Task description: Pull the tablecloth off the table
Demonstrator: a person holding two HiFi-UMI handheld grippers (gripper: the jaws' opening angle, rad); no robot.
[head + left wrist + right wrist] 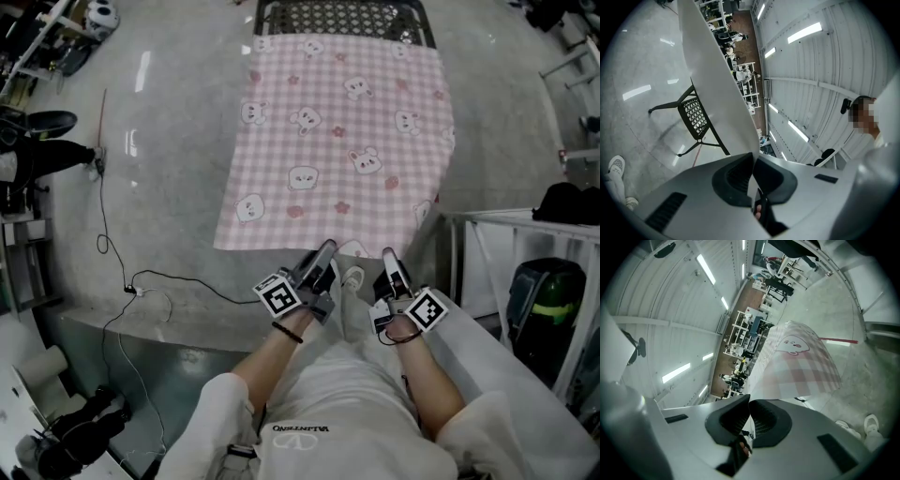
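Grey floor [159,141] lies beneath a pink checked tablecloth [337,141] printed with bunnies, spread flat toward a black mesh chair [337,17]. Its near edge sits in 2 clamps: the left gripper [327,247] and the right gripper [390,255], jaws closed tight on the fabric.

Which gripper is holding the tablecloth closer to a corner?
The right gripper, shut on the near edge of the tablecloth beside its right corner; the left gripper clamps that edge nearer its middle.
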